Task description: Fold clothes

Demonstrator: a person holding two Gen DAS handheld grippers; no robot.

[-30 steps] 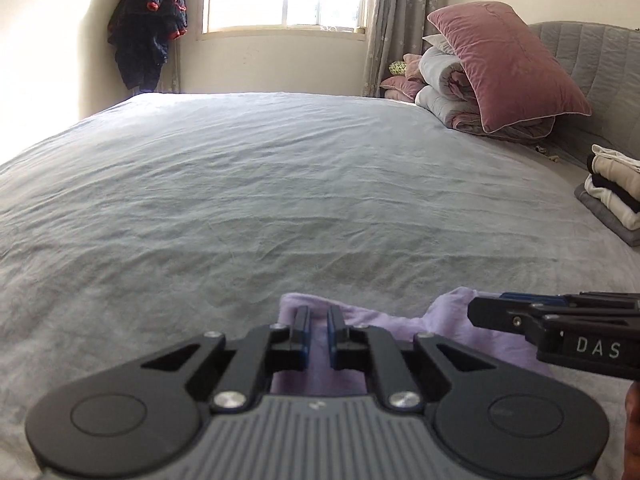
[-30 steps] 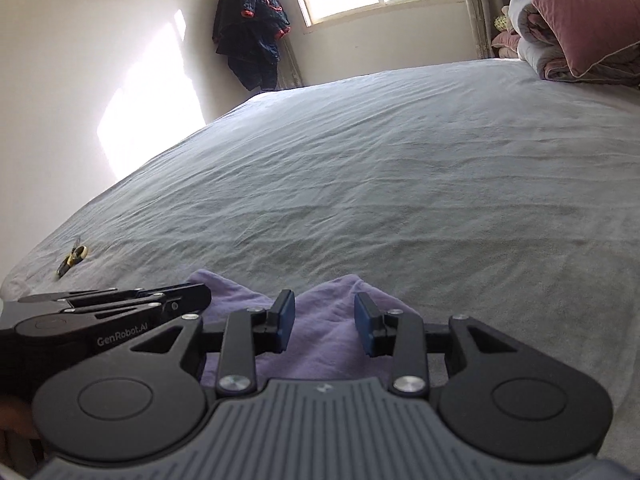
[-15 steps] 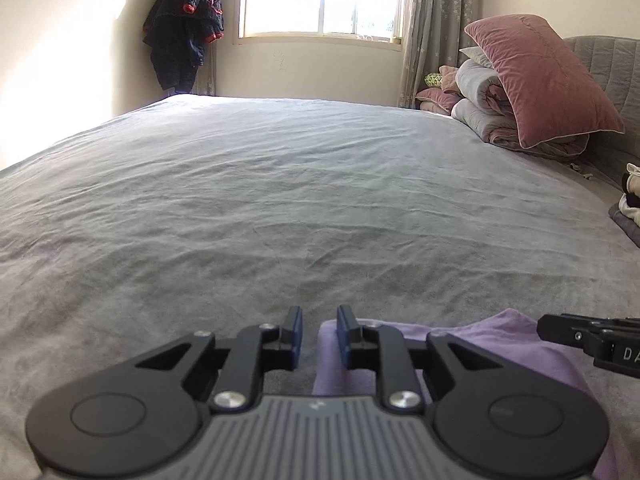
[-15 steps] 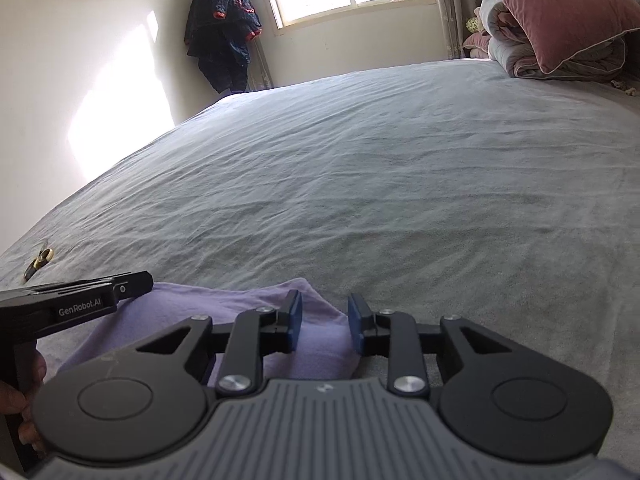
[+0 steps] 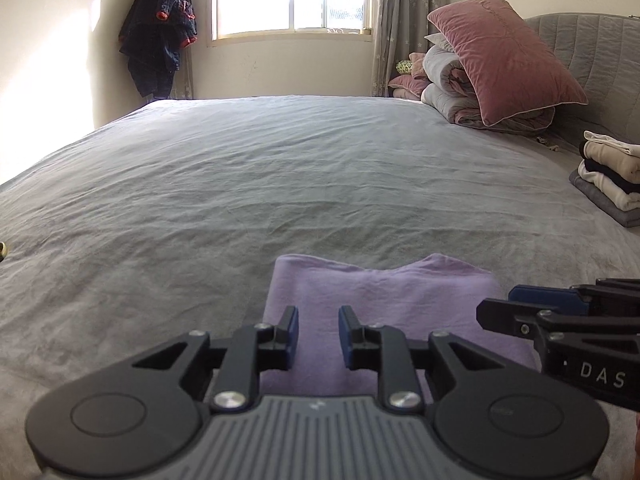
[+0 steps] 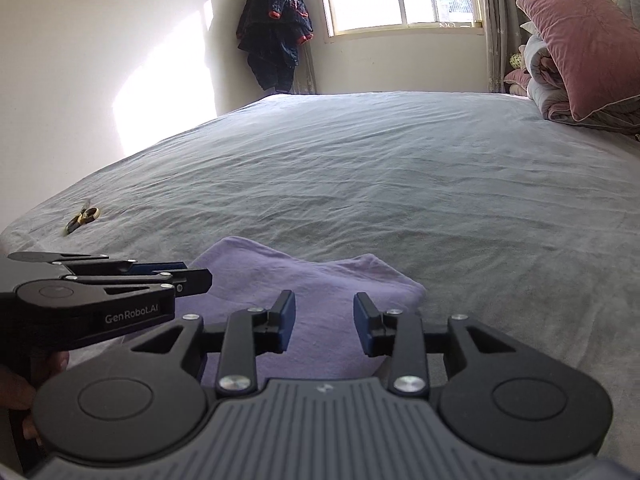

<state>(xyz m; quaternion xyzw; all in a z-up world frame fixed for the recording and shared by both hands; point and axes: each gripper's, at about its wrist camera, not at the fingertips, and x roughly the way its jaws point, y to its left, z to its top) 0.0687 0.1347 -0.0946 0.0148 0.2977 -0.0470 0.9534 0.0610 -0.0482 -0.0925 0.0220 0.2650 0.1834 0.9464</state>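
A lilac garment [image 5: 380, 292] [image 6: 320, 276] lies folded in a flat packet on the grey bed sheet [image 5: 280, 180] [image 6: 400, 180], near the front edge. My left gripper [image 5: 318, 316] hovers over the packet's near left part, open by a narrow gap with nothing between its pads. My right gripper [image 6: 324, 302] hangs over the near right part; its jaws are opening and hold nothing. Each gripper shows in the other's view: the right gripper [image 5: 516, 304] from the side, and the left gripper [image 6: 200, 276] with a hand below it.
A stack of folded clothes [image 5: 608, 176] sits at the right by the grey headboard [image 5: 592, 60]. A pink pillow [image 5: 504, 56] [image 6: 580, 40] leans on rolled bedding. A dark jacket [image 5: 160, 40] hangs beside the window. A small ring-shaped object [image 6: 84, 216] lies near the bed's left edge.
My left jaws have parted from nearly shut on the lilac cloth and let it go. Both grippers have drawn back, so more of the folded garment shows ahead of them.
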